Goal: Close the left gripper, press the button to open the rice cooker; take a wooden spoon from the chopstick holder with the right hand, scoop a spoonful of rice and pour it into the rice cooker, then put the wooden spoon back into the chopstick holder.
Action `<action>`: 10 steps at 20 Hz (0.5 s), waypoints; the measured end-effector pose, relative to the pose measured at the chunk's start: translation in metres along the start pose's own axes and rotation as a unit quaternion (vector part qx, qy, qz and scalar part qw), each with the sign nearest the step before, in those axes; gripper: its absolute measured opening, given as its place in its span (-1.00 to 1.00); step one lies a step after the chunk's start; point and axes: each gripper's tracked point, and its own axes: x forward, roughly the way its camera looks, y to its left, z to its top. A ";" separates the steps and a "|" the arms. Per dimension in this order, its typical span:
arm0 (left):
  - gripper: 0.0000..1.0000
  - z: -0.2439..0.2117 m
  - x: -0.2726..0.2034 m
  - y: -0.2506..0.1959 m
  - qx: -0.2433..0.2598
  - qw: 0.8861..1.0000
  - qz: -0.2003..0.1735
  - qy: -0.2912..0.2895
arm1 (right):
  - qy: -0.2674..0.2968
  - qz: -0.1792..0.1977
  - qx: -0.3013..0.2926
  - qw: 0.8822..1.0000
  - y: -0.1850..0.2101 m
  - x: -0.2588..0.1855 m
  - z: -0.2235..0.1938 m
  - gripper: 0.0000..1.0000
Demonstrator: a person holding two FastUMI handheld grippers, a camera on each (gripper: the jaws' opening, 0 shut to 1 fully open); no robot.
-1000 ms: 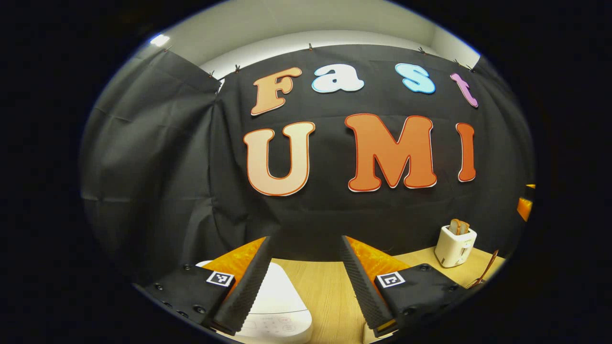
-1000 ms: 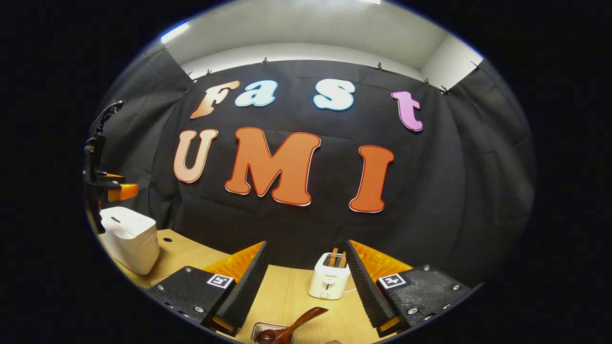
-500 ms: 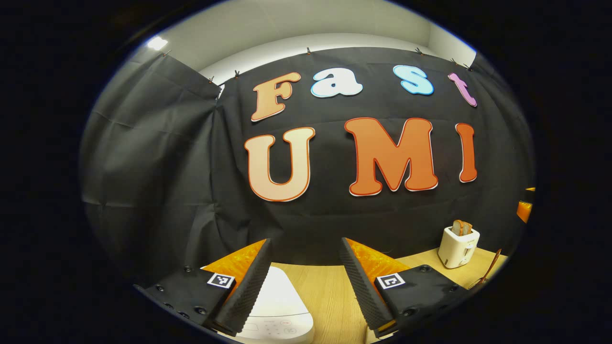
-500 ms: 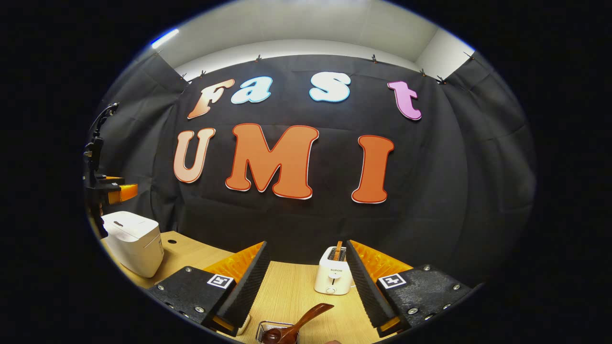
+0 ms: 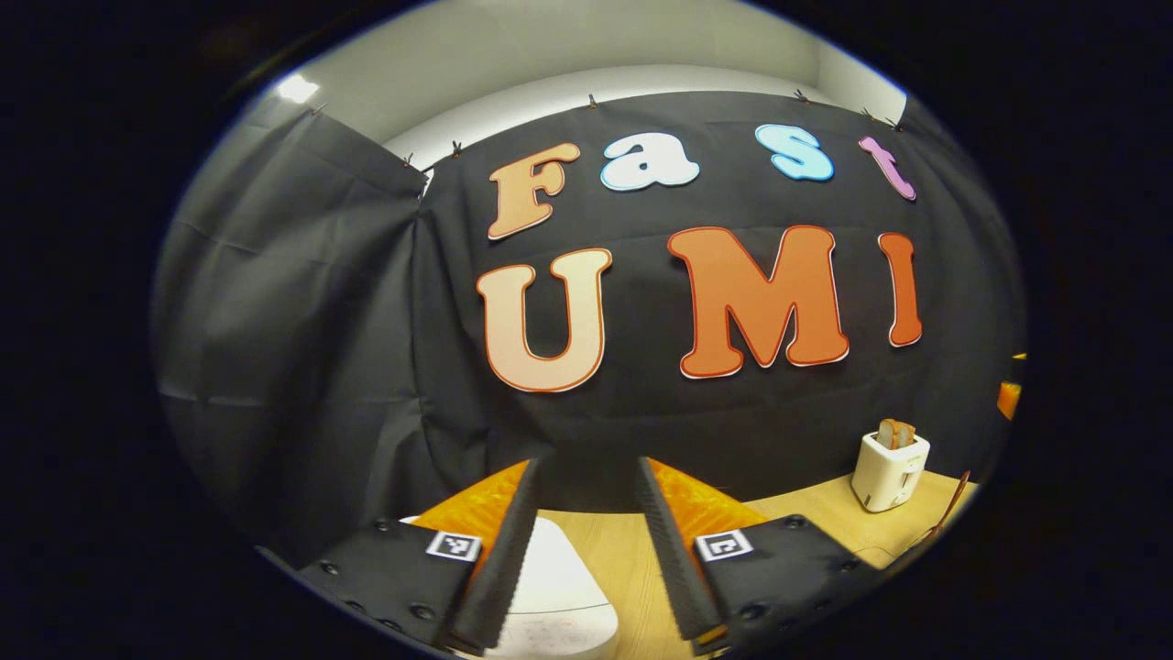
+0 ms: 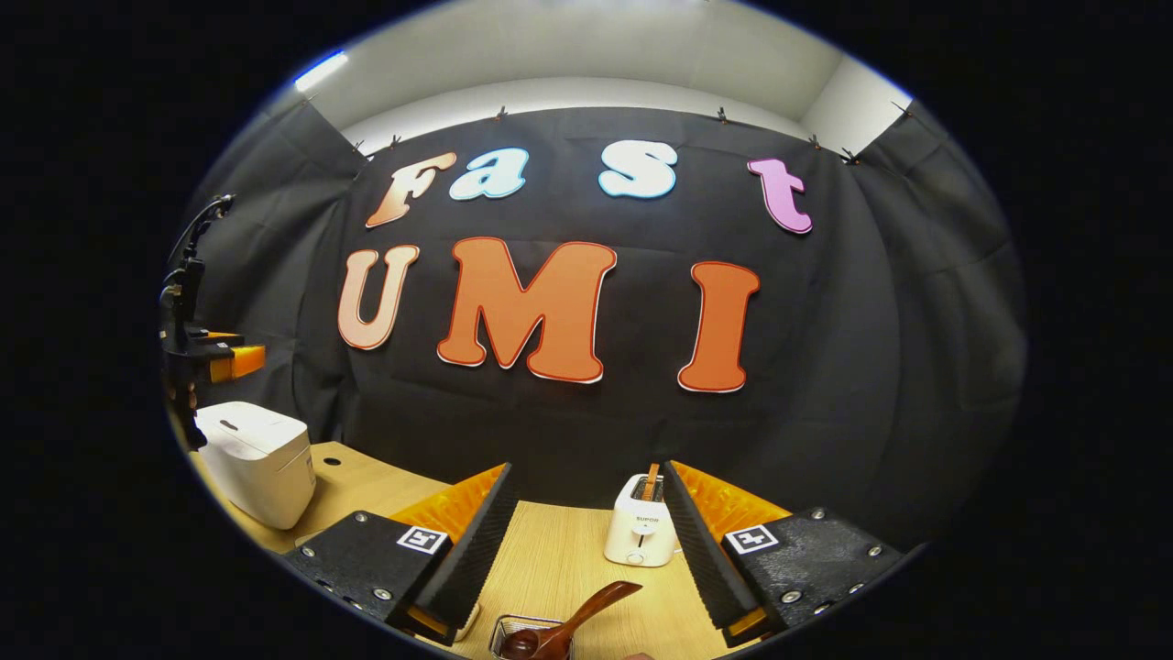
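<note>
the rice cooker [image 5: 550,587], lid down, sits under the left gripper [image 5: 582,550], whose fingers have narrowed but are not yet closed. the right gripper [image 6: 586,550] stays wide open over the wooden spoon [image 6: 573,623].

We see the white rice cooker [image 6: 259,461] lid-down at the table's left, and the wooden spoon [image 6: 570,623] (dark brown) leaning in the wire chopstick holder [image 6: 502,632].
</note>
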 end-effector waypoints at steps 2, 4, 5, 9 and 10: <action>-0.14 0.003 0.002 0.011 0.011 1.000 0.016 -0.001 | 0.004 0.002 0.002 1.000 0.002 0.001 -0.004 0.89; -0.66 0.007 0.000 0.012 0.015 1.000 0.015 -0.003 | 0.002 0.001 0.001 1.000 0.002 0.000 -0.002 0.89; -0.74 0.007 0.003 0.016 0.018 1.000 0.018 0.002 | 0.002 0.001 -0.001 1.000 0.001 0.001 -0.002 0.89; -0.92 0.002 0.009 0.040 0.001 0.999 0.037 0.036 | 0.006 0.005 0.000 1.000 0.004 0.001 -0.007 0.89; -0.93 0.000 0.011 0.045 -0.002 0.998 0.044 0.043 | 0.008 0.004 0.001 1.000 0.004 0.001 -0.009 0.89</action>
